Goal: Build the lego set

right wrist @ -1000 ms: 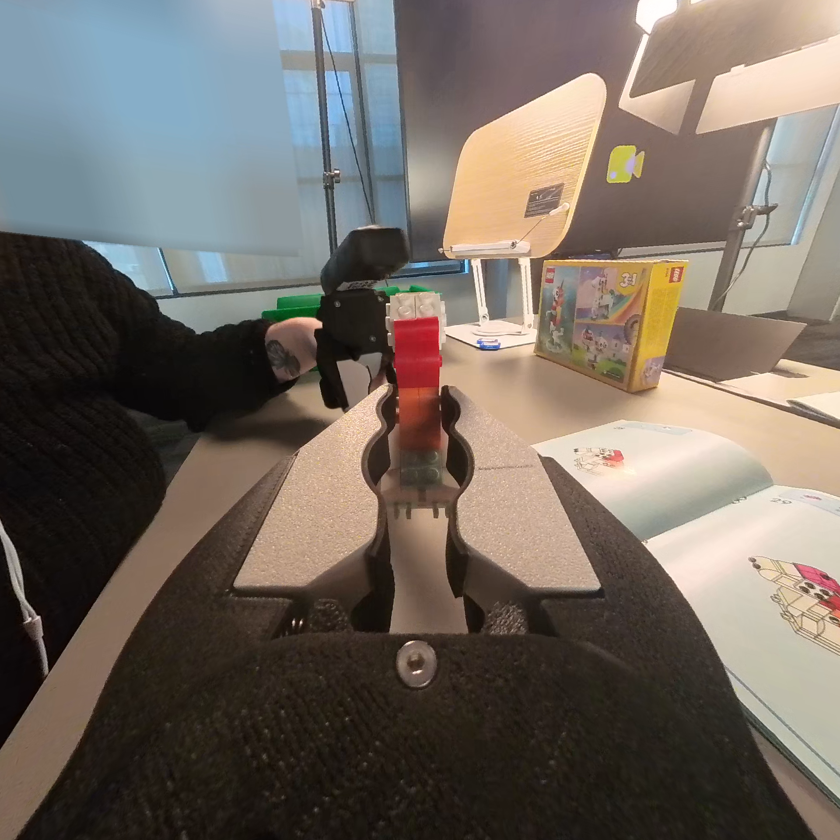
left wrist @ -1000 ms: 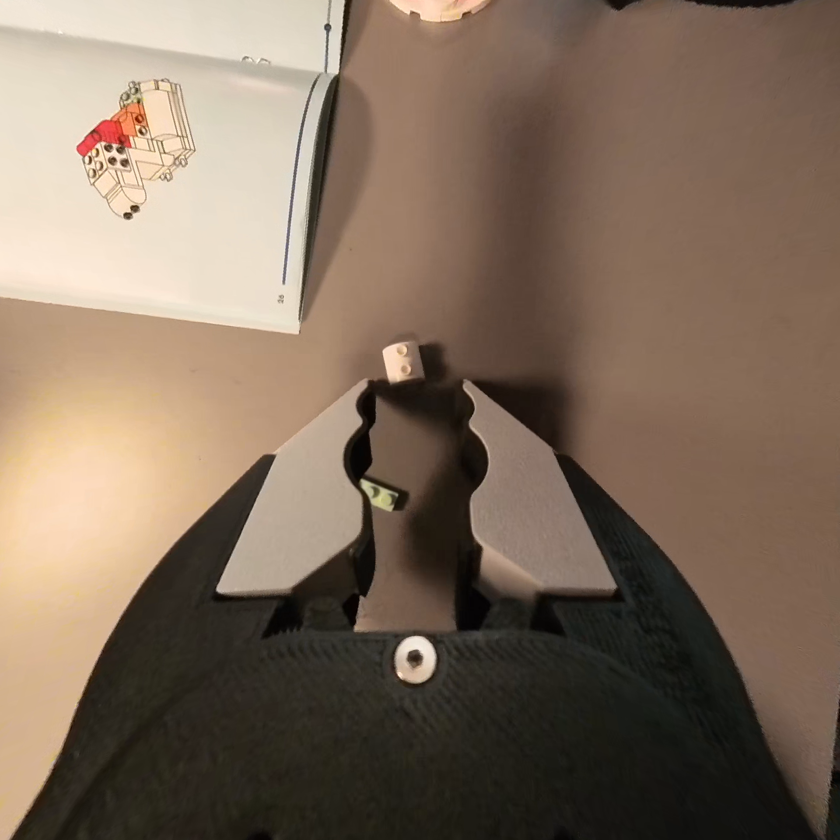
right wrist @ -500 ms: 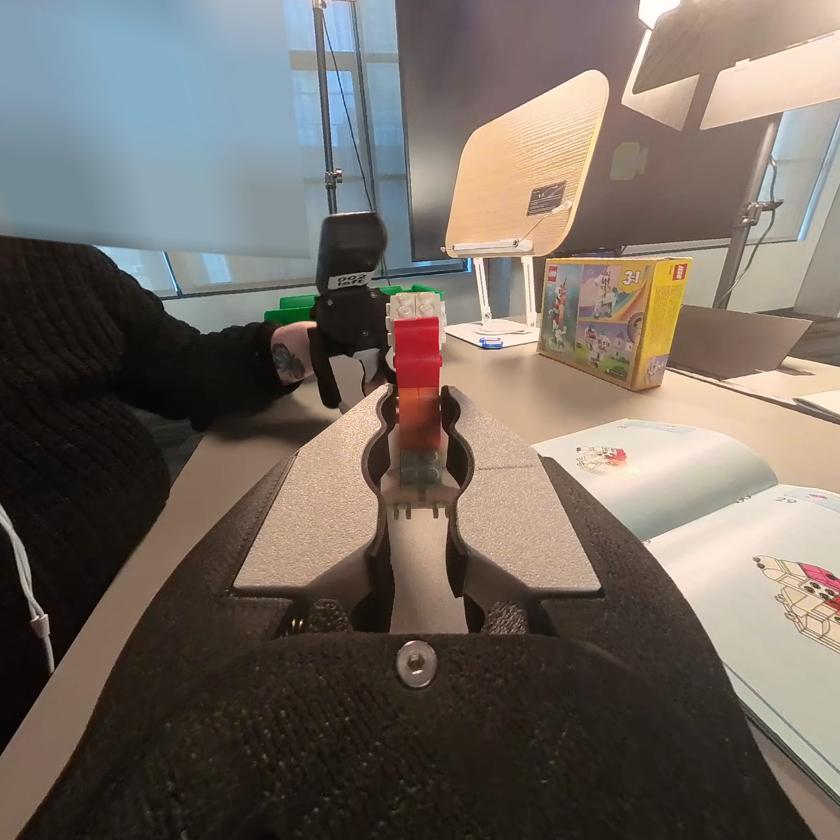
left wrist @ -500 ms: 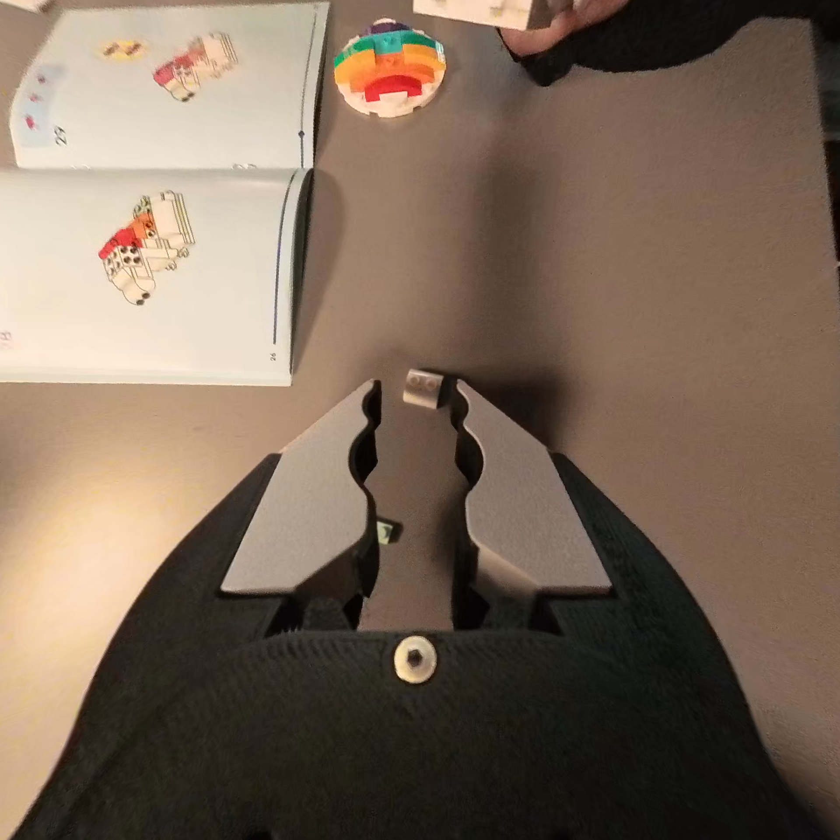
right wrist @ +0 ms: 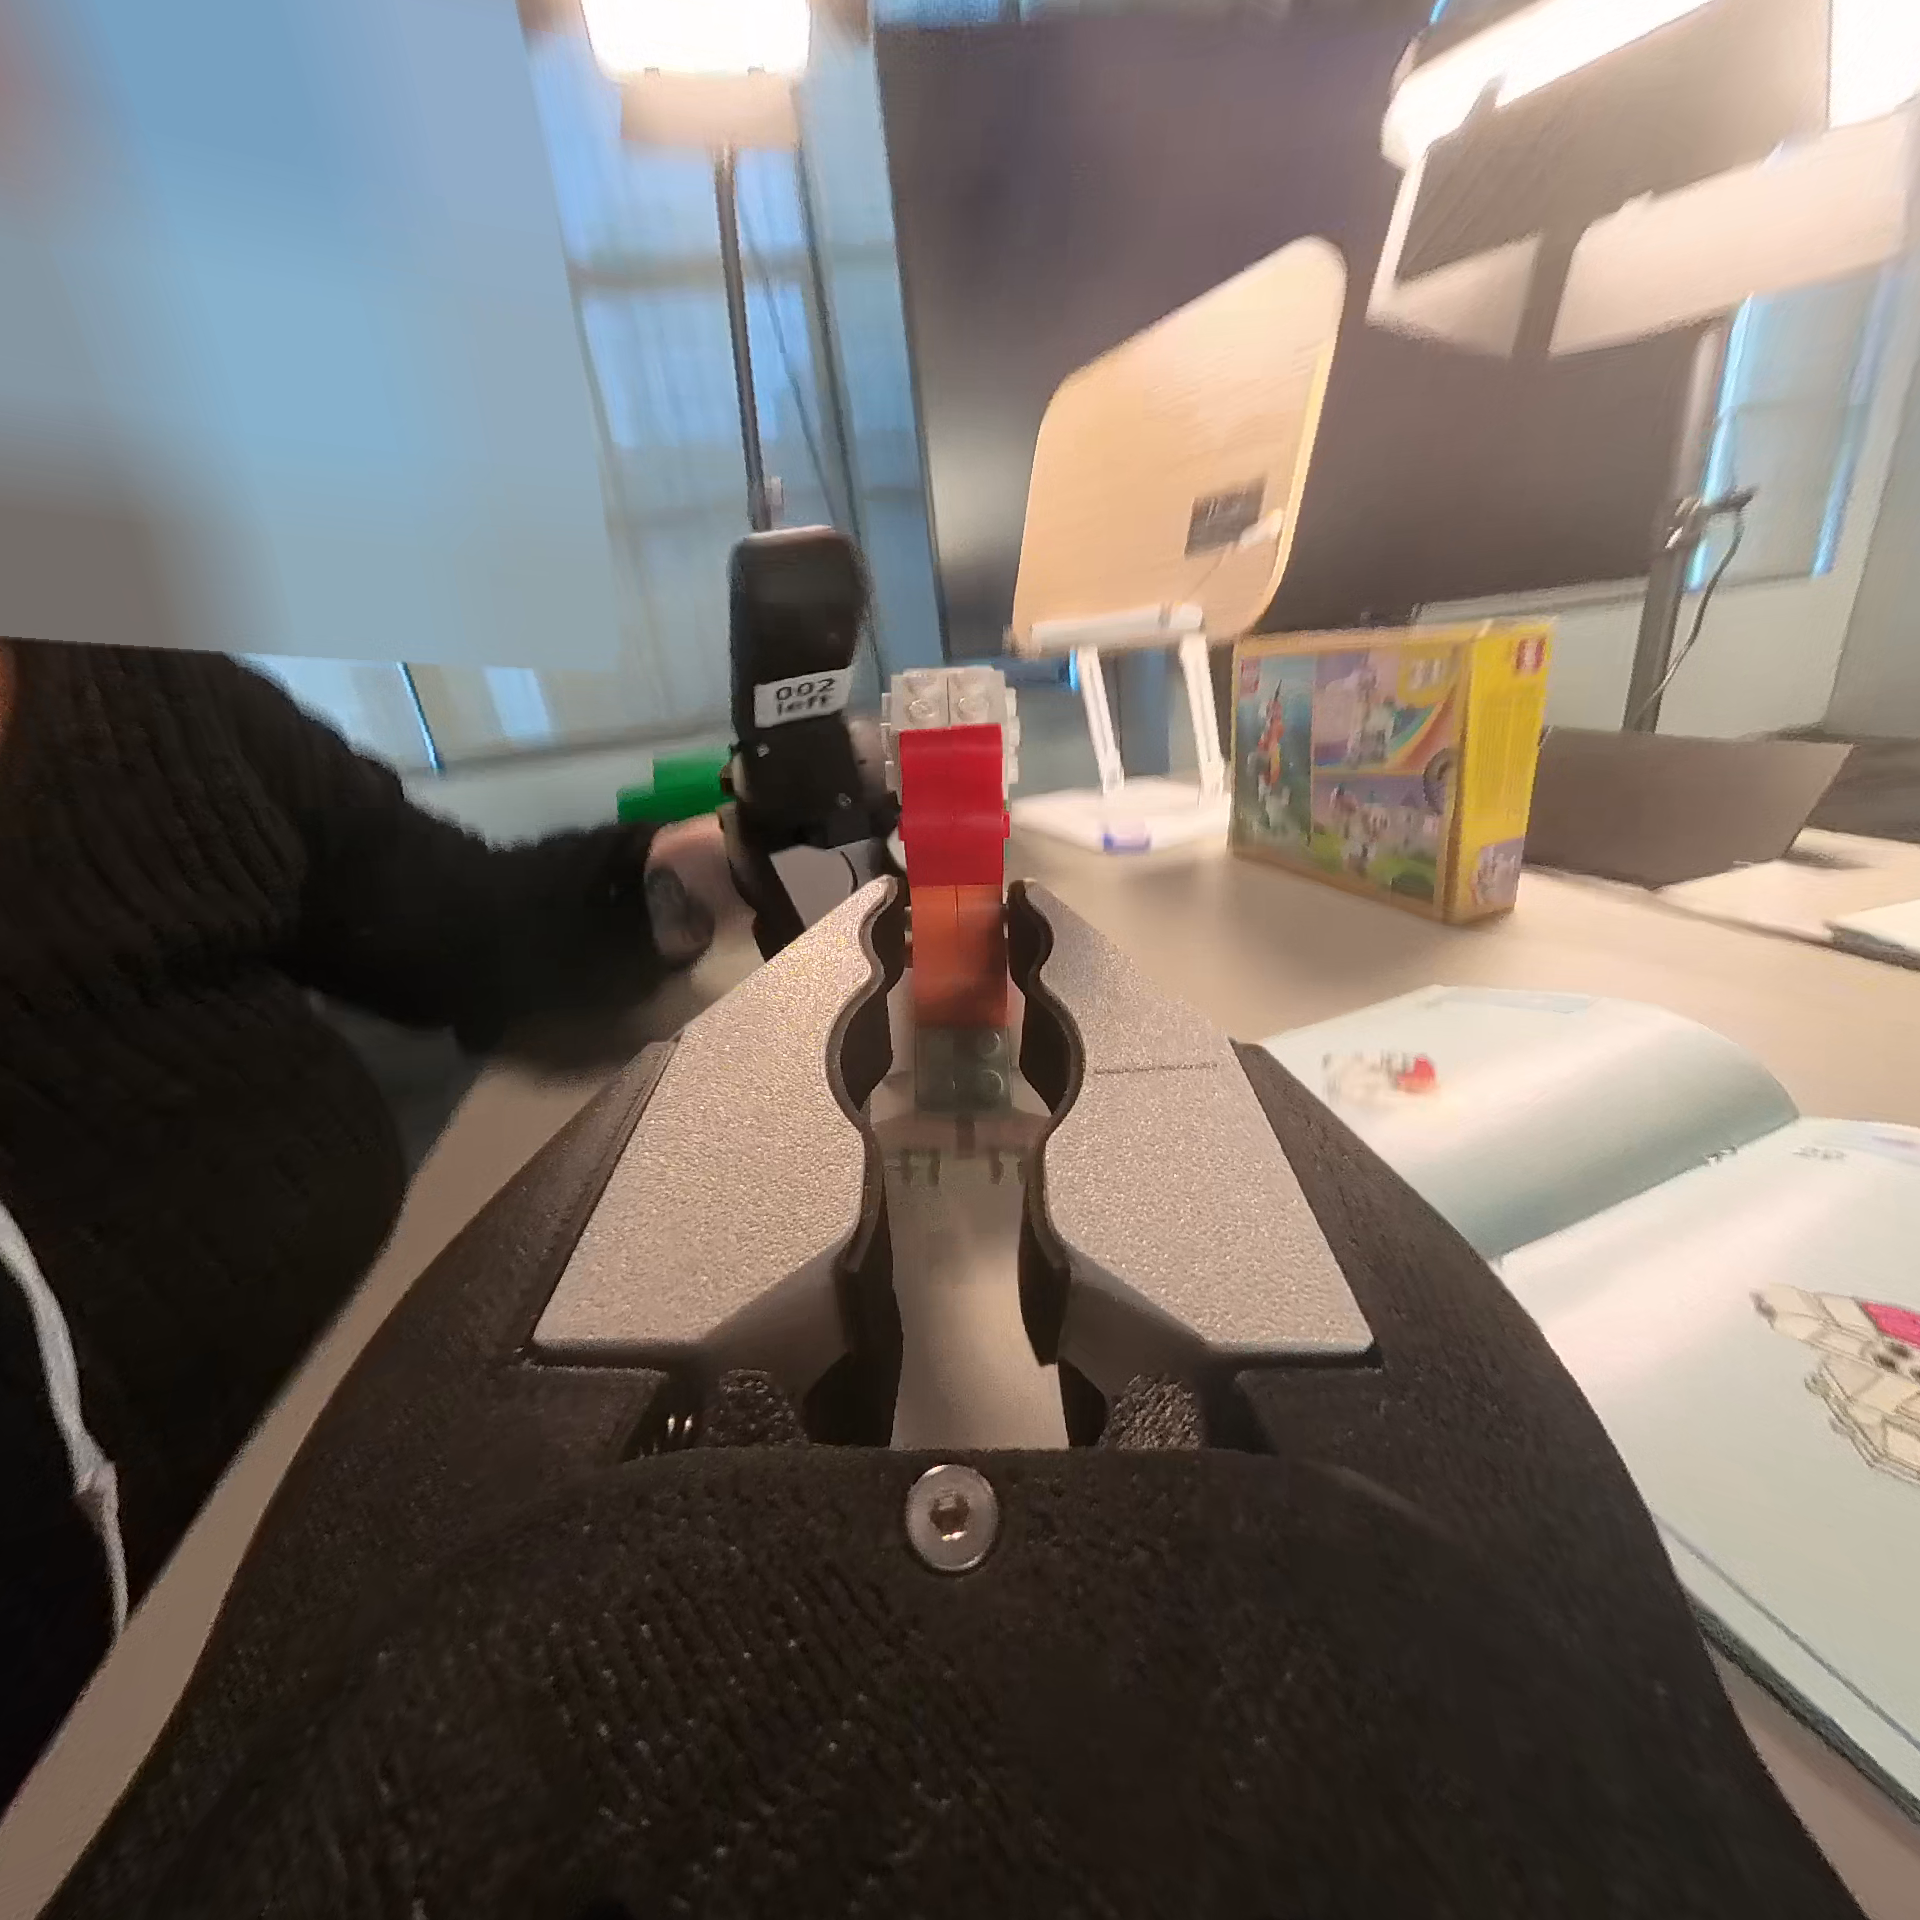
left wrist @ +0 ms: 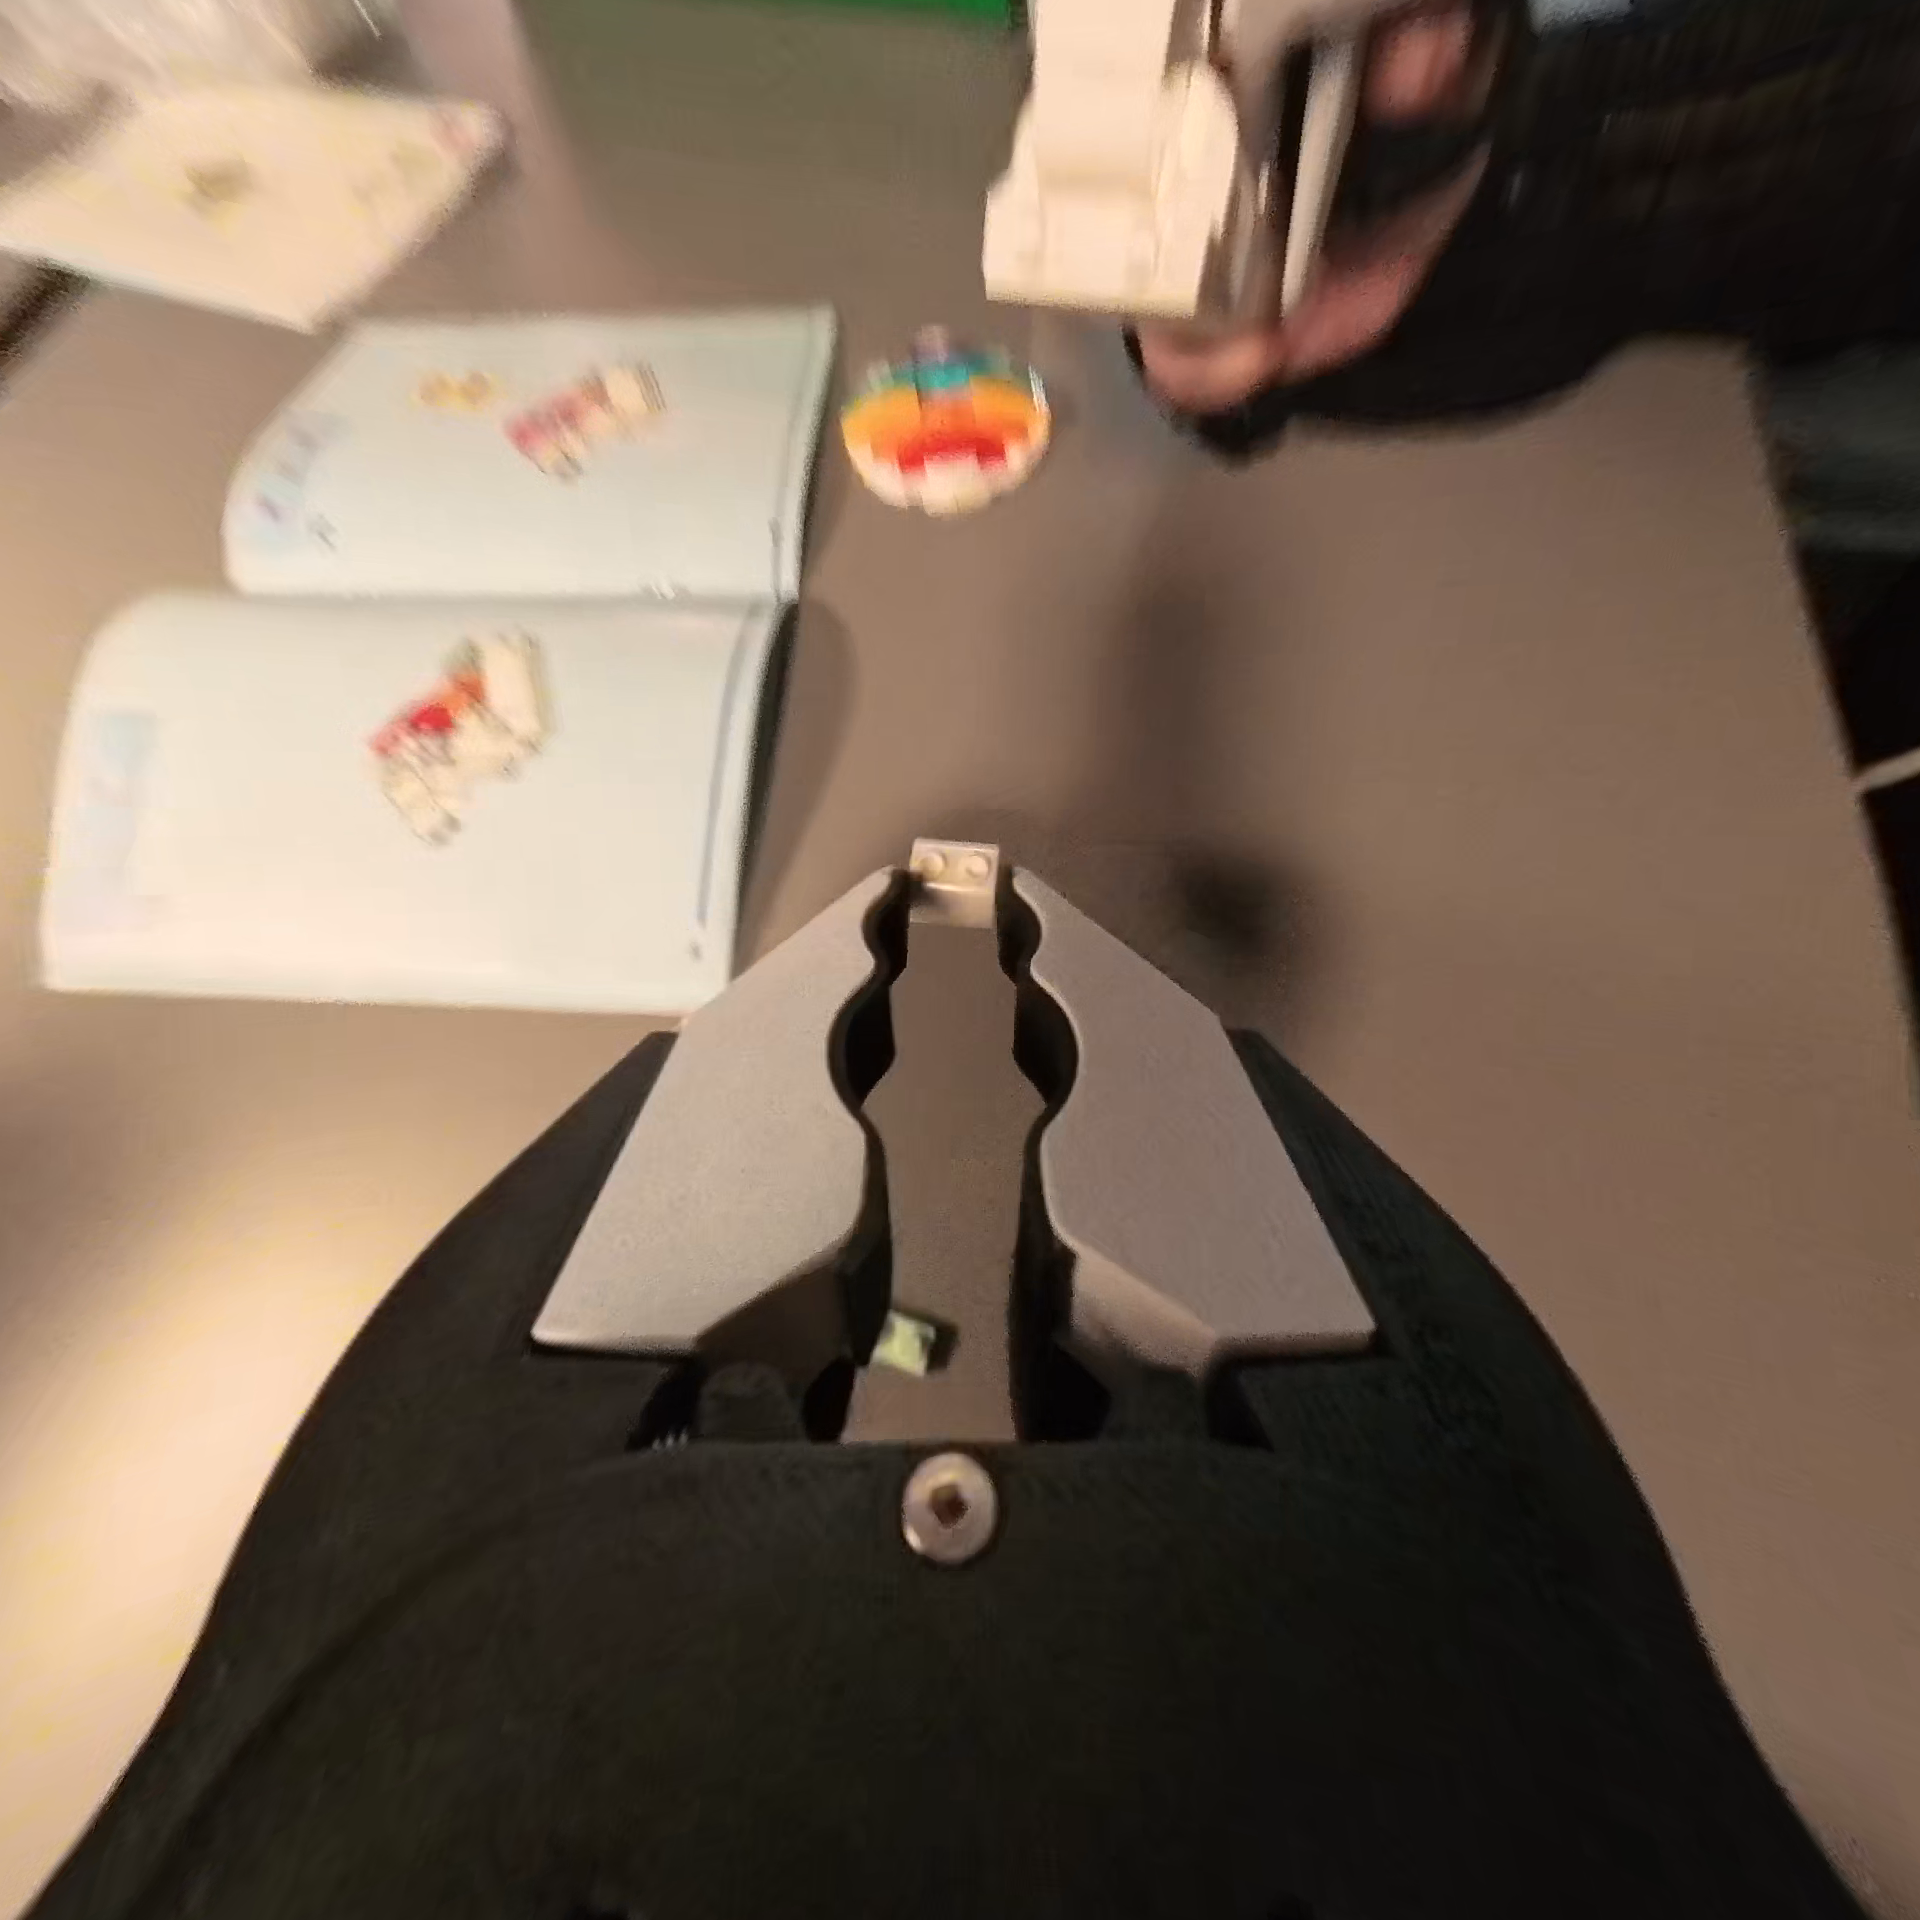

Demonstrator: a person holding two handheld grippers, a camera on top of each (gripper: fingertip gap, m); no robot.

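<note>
Left wrist view is showing the left gripper (left wrist: 954, 891) pinching a small white brick (left wrist: 953, 881) at its fingertips above the brown table (left wrist: 1351, 831). A pale green piece (left wrist: 912, 1353) is lying under its left finger. Right wrist view is showing the right gripper (right wrist: 954, 914) clamping the lego build (right wrist: 956, 894) — red, orange, grey-green, white on top. Only the left view is catching the round rainbow piece (left wrist: 943, 431); only the right is catching the yellow set box (right wrist: 1387, 769), whose printing is too blurred to read. The open instruction booklet (left wrist: 416, 800) is lying in both.
</note>
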